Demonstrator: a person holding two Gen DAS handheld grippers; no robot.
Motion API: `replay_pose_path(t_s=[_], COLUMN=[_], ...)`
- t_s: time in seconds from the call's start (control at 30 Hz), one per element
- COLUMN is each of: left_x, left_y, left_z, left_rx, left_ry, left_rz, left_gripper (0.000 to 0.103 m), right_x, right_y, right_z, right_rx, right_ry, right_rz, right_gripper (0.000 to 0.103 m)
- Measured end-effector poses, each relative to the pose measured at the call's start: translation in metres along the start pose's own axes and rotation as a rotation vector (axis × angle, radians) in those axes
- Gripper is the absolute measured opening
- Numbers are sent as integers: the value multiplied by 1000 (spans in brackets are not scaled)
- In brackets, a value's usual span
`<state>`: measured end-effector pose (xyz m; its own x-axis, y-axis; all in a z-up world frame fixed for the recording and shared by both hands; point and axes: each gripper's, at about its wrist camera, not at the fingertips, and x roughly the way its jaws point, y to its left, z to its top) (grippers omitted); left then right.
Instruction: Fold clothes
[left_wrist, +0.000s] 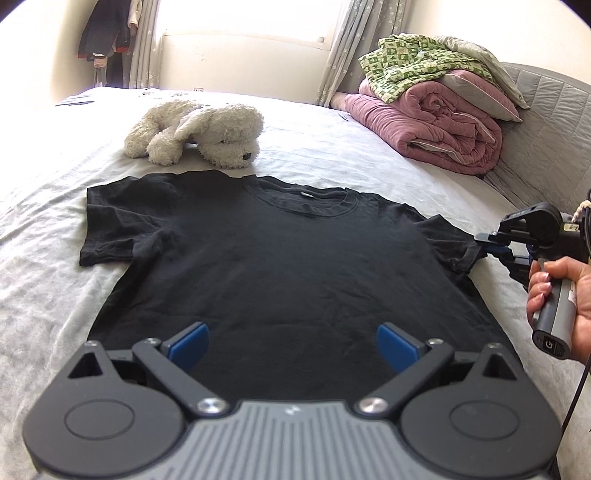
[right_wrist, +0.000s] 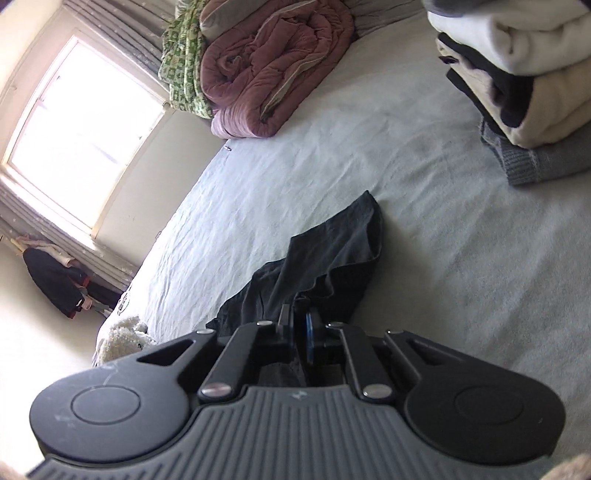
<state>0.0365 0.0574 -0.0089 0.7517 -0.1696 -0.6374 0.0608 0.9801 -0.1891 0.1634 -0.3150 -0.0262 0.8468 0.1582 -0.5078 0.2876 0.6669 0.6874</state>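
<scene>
One soft black cotton T-shirt (left_wrist: 280, 258) lies flat on the pale grey bed (left_wrist: 44, 221), the right gripper (right_wrist: 300, 334) fingers pinch its sleeve, the left gripper (left_wrist: 291, 345) fingers stand wide apart above the hem, so folding the sleeve inward looks next.

No legible text appears; only a small circular "G"-like mark stands on the handle end (left_wrist: 549, 345), right edge.

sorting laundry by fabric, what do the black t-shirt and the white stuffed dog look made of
Black t-shirt: thin matte knit, probably cotton jersey; it lies limp with fine wrinkles and a ribbed collar. White stuffed dog: shaggy plush pile, likely synthetic; its surface is clumped and fuzzy.
</scene>
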Motion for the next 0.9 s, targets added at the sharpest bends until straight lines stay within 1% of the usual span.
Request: replay_pose_path(t_s=[0.07,0.2,0.33,0.4,0.7,0.83,0.87,0.9], left_x=[0,0,0,1,5,1,0,-1], left_y=[4,12,13,13,11,17,20,23], left_z=[1,1,1,1,3,3,4,4], left_rx=[-9,-31,-29,-28,-26,-24,-28,-32], left_ry=[7,21,26,30,31,24,26,28], left_rz=[9,14,16,15,6,-18,-29,-40], left_gripper=[98,98,98,98,98,98,98,97], right_x=[3,17,32,40,40,40,33,26], right_y=[14,37,60,67,58,54,52,50], right_z=[-4,-22,-40,-53,-63,-68,-62,-56], right_rx=[-63,-207,-351,-439,-506,-534,-509,-481], right_ry=[4,66,130,171,267,309,285,258], right_rz=[21,41,61,48,78,92,103,115], right_gripper=[9,9,9,9,10,24,39,46])
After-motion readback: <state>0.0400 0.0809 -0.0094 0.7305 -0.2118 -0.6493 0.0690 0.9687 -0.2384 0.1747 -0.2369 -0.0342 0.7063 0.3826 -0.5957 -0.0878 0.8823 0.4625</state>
